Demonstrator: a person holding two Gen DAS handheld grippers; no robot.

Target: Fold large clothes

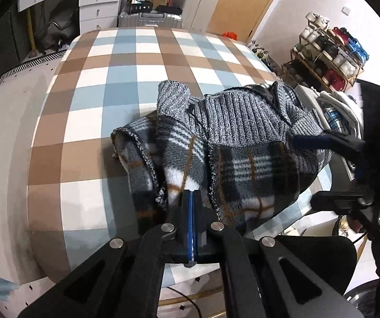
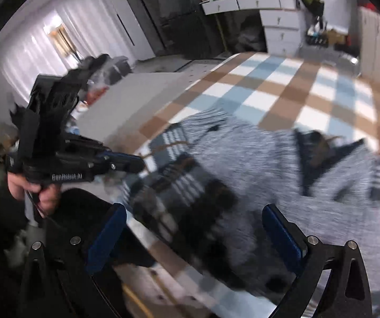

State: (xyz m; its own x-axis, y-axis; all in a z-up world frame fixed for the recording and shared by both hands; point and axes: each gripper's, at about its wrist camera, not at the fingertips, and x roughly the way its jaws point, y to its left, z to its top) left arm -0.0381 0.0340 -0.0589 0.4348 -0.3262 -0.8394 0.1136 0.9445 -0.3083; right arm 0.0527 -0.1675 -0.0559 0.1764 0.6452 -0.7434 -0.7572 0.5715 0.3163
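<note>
The left tongs are closed at the near hem of the garment, apparently pinching it for folding, while the right tongs hover wide open, empty, above the checked surface

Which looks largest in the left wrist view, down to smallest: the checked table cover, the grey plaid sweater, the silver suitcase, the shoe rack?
1. Checked table cover
2. Grey plaid sweater
3. Shoe rack and silver suitcase: they look about alike, and both stand far from the camera, so I do not rank them.

white drawers, shoe rack, wooden door.
</note>
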